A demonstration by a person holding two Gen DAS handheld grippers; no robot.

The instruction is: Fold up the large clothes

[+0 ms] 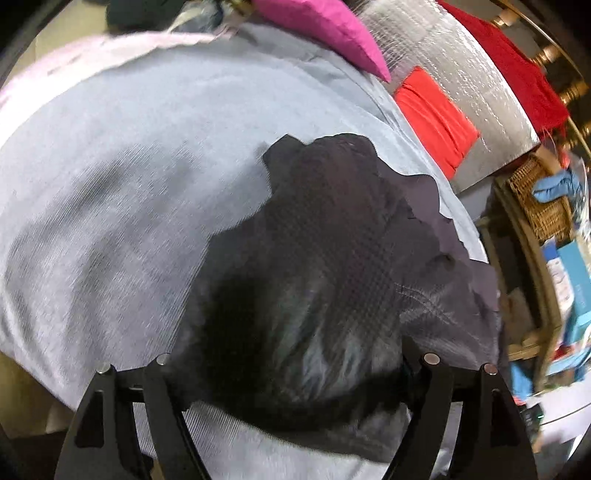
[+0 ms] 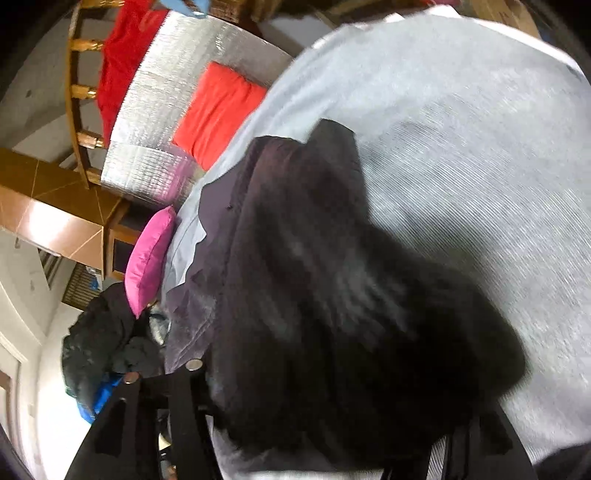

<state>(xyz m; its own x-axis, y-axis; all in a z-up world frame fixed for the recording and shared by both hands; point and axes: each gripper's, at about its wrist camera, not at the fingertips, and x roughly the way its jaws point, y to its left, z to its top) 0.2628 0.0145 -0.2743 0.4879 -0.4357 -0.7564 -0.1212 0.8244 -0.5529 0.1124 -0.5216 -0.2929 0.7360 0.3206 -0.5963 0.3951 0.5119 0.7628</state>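
Observation:
A large dark garment (image 1: 325, 258) lies bunched on a pale blue-grey sheet (image 1: 129, 166). In the left wrist view its near end is bundled between the two black fingers of my left gripper (image 1: 295, 369), which stand wide apart with the cloth between them. In the right wrist view the same dark garment (image 2: 332, 314) fills the middle and drapes over my right gripper (image 2: 325, 398). Only its left finger (image 2: 184, 406) shows clearly; the right one is covered by cloth. Both views are motion-blurred.
A pink cushion (image 1: 332, 29), a red-orange cushion (image 1: 436, 118) on a silver quilted mat (image 1: 461, 74), and a red cloth (image 1: 517, 66) lie beyond the sheet. A wicker basket (image 1: 539, 199) stands at right. A dark jacket pile (image 2: 99, 350) lies at the left in the right wrist view.

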